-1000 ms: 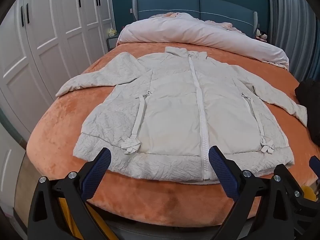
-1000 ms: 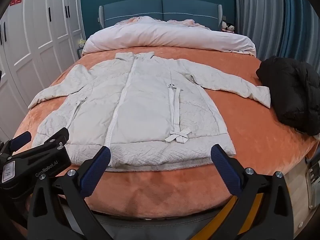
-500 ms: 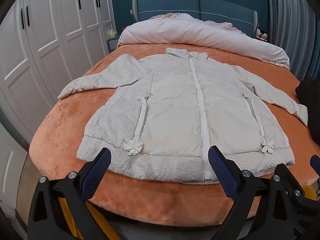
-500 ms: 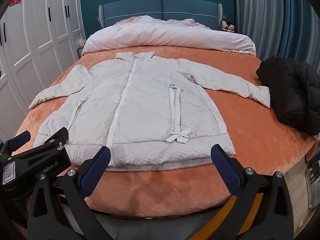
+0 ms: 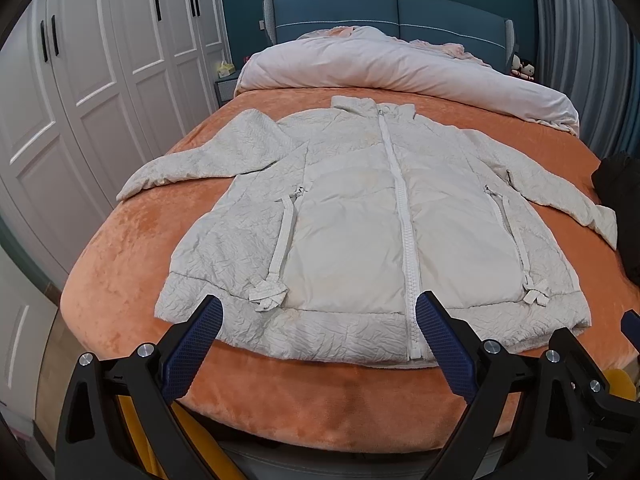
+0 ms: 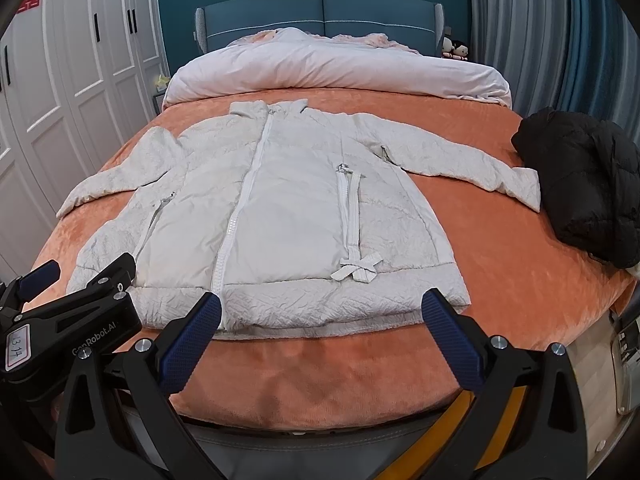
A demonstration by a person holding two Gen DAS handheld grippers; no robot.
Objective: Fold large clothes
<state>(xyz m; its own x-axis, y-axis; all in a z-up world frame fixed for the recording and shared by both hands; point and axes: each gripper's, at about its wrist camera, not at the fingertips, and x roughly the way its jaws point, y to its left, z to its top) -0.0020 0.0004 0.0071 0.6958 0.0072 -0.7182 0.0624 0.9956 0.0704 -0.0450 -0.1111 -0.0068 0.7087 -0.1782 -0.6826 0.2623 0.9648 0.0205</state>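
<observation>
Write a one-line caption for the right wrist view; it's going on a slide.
Open right gripper faces a white jacket spread flat, zipped, on an orange bedspread.

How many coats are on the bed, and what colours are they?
White coats: 1, the white coat spread flat with its zip done up.
Black coats: 1, the black coat bundled by the bed's right edge.
Total: 2 coats on the orange blanket.
</observation>
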